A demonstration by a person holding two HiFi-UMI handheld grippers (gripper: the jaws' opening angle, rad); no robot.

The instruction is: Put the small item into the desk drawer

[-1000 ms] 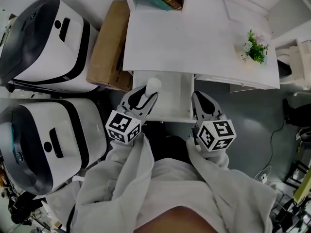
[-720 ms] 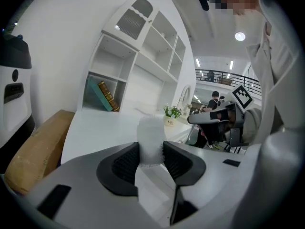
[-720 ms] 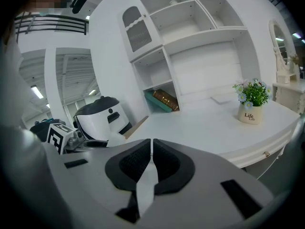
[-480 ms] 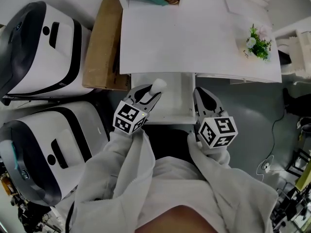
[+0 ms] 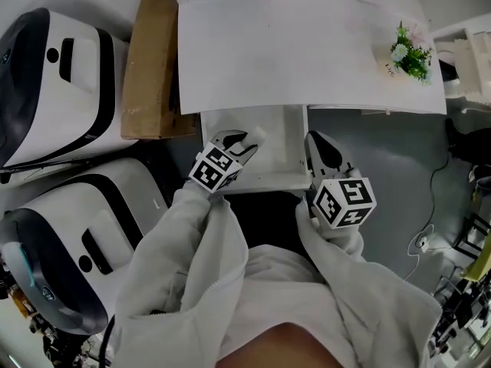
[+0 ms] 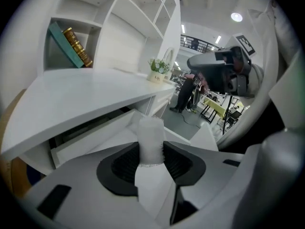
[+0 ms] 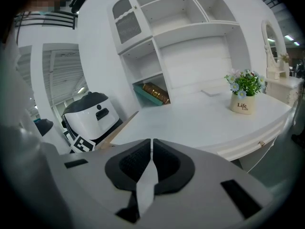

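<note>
The white table (image 5: 307, 52) fills the upper middle of the head view, with a white shelf unit (image 7: 190, 13) rising from its rear edge. Two large white-and-black machines (image 5: 54, 67) (image 5: 84, 228) stand on the floor to the left of the table. A flat cardboard box (image 5: 147, 67) stands between the upper machine and the table's left edge.

The drawer (image 5: 280, 148) is pulled out from under the table's front edge and is open (its white interior is visible from above).

The left hand-held gripper (image 5: 244, 142) is positioned over the left part of the open drawer. Its jaws stand partly apart and are clamped on the small item (image 6: 151, 137), a white cylindrical piece with a fuzzy edge. The item stands upright between the pads, its upper end projecting past the jaw tips, above the drawer interior.

The right hand-held gripper (image 5: 318, 146) is just beside the drawer's right wall; contact cannot be determined. Its jaws are together, with nothing between them.

A potted plant (image 5: 406, 52) stands near the table's right edge. Books (image 6: 74, 46) lean in a lower shelf compartment at the table's rear left.
</note>
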